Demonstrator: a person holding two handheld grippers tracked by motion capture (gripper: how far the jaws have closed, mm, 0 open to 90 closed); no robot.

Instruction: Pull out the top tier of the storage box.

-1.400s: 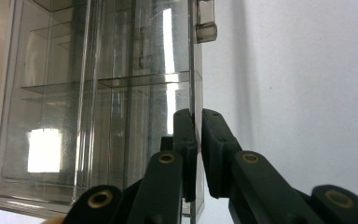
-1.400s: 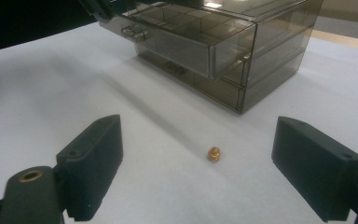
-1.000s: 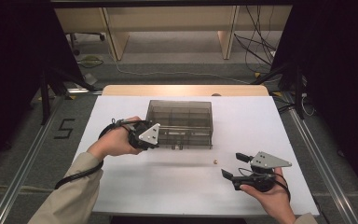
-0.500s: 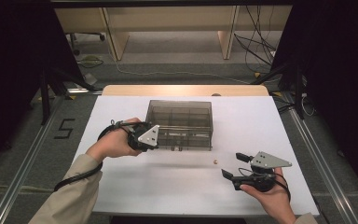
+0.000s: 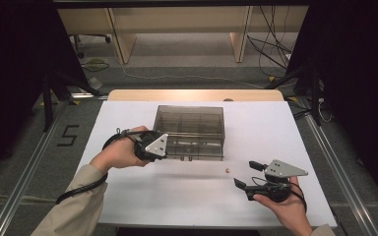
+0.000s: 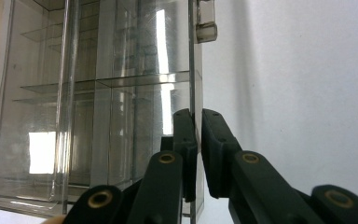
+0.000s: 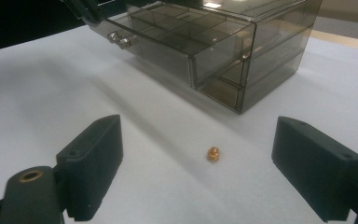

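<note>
A smoky clear drawer box stands on the white table. Its upper drawer, with two small knobs, sticks out a little. My left gripper is at the box's front left corner, shut on the thin clear front panel of that drawer; in the left gripper view the left gripper pinches the panel's edge. A small brass nut lies on the table before the box. My right gripper rests just right of the nut, open. From the right gripper the nut lies ahead between the jaws, untouched.
A wooden strip borders the table's far edge. Beyond it are desk legs and cables on the floor. Metal rails run along both sides. The left gripper's cable hangs off the table's near left.
</note>
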